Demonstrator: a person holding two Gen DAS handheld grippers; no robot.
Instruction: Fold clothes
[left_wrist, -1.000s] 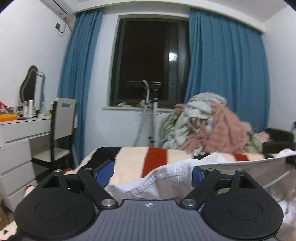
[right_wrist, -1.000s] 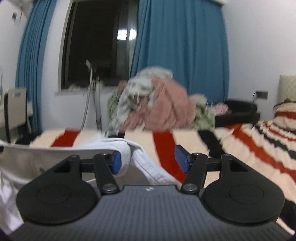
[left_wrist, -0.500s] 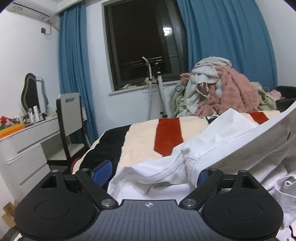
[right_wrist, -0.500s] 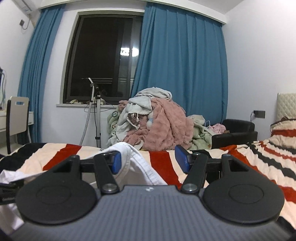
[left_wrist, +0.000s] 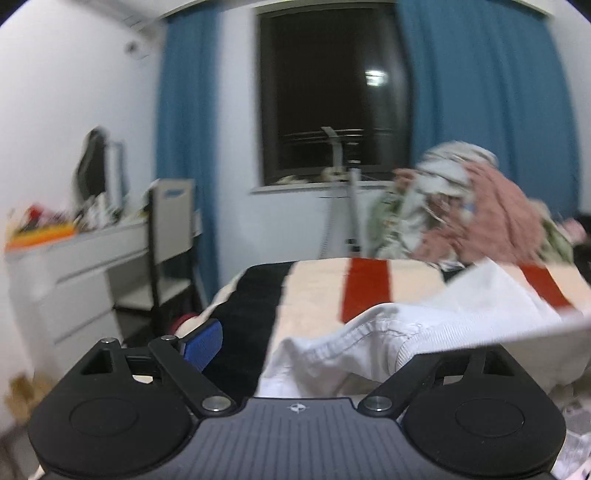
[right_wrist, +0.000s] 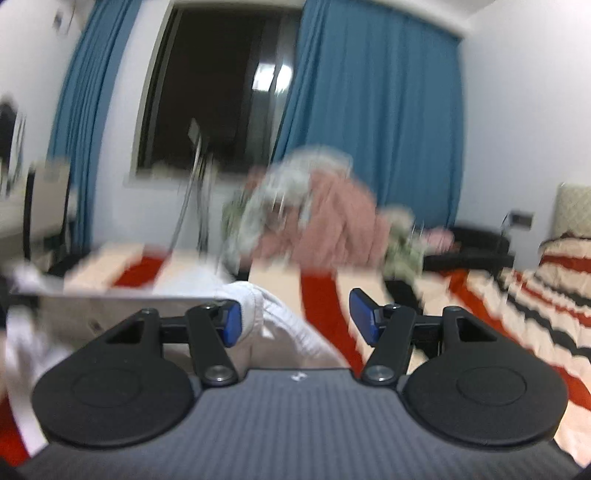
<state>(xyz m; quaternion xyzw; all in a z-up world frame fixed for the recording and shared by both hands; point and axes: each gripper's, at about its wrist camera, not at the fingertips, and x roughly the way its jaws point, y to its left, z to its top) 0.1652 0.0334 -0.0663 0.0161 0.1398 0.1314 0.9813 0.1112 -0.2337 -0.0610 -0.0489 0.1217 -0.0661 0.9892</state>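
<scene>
A white garment (left_wrist: 424, 325) lies bunched on the striped bed, its seamed edge running between the fingers of my left gripper (left_wrist: 303, 350). Those jaws stand wide and are still spreading. The left blue pad (left_wrist: 203, 347) is bare; cloth drapes over the right finger and hides its pad. In the right wrist view the same white garment (right_wrist: 273, 314) bulges against the left blue pad (right_wrist: 232, 323) of my right gripper (right_wrist: 295, 321). Its jaws are opening, with a gap to the right pad. A taut flat edge of the garment stretches off to the left.
The bed's red, black and cream striped blanket (left_wrist: 314, 284) fills the foreground. A heap of pink and pale clothes (left_wrist: 472, 210) rises at its far end. A white dresser (left_wrist: 74, 266) and a chair (left_wrist: 170, 229) stand left; a dark armchair (right_wrist: 476, 243) is at the right.
Both views have swung and are blurred now. The white cloth has slid over the left gripper's right pad. The right gripper's pads stand slightly farther apart, with the cloth against the left pad only.
</scene>
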